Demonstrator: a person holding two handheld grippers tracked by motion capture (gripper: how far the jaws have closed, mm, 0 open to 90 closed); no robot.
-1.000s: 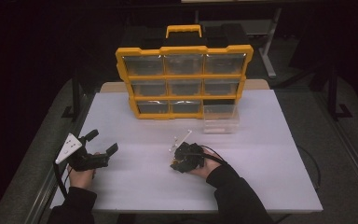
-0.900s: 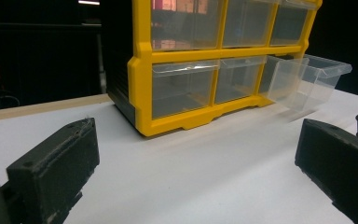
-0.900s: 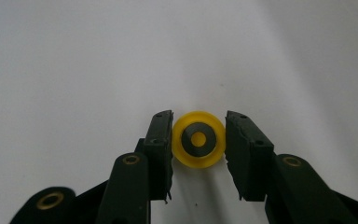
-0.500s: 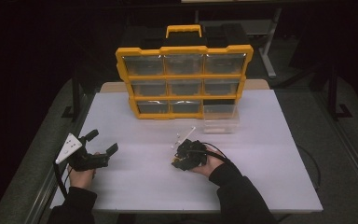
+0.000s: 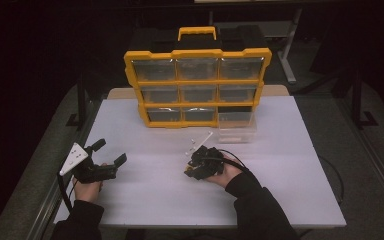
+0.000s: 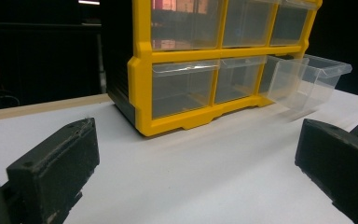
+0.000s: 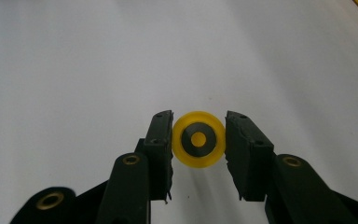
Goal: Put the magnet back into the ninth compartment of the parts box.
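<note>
Big white table top across the lower half of the high view. Tall yellow plastic box with rows of clear little drawers standing at the upper middle, a yellow handle on top. In the left gripper view, same box at the upper middle. Clear plastic drawer out on the table at the box's lower right corner, just below a dark open slot; in the left gripper view at the upper right, tilted.

Left gripper at the lower left of the high view, held in a hand, jaws spread wide, nothing between them. Right gripper near the middle, in the other hand, pointing down at the table.

Small round yellow wheel with a dark ring in the middle of the right gripper view, sitting between the two black jaws. Jaws close on both sides of it, touching or nearly; cannot tell if squeezed.
</note>
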